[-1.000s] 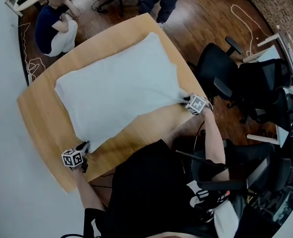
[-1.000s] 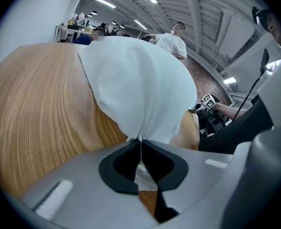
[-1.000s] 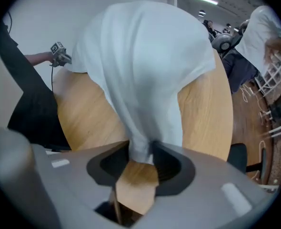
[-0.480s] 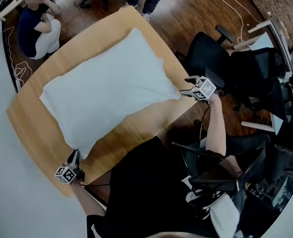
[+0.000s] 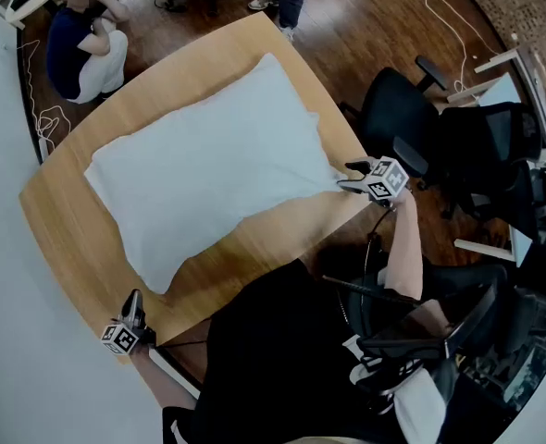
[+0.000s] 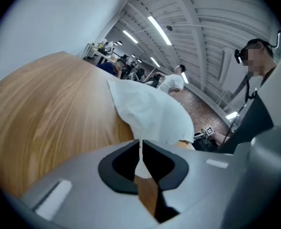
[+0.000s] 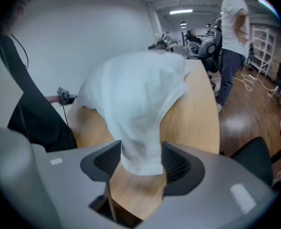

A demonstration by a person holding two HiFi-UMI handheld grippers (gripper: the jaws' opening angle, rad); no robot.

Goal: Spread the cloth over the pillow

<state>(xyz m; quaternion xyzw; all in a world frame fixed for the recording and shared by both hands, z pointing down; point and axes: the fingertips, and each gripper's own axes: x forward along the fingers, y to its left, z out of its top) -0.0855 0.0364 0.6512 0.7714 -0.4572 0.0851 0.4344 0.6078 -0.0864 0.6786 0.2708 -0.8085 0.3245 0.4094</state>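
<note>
Cloth (image 5: 208, 174) lies spread flat on table (image 5: 69, 239), bulging over pillow hidden beneath.

Right gripper (image 5: 349, 176): at cloth's near right corner. Jaws spread wide and closing. Cloth corner (image 7: 140, 147) hangs between them, not pinched.

Left gripper (image 5: 134, 296): near table's front left corner, just clear of cloth's near left corner. Jaws almost together and closing, slim slit left, nothing gripped.

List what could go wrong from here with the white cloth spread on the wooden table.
1. A corner of the white cloth lies between the right gripper's closing jaws; drawing back now might drag the cloth askew.
2. That corner sits near the light wooden table's edge, so it could slip over the side.
</note>
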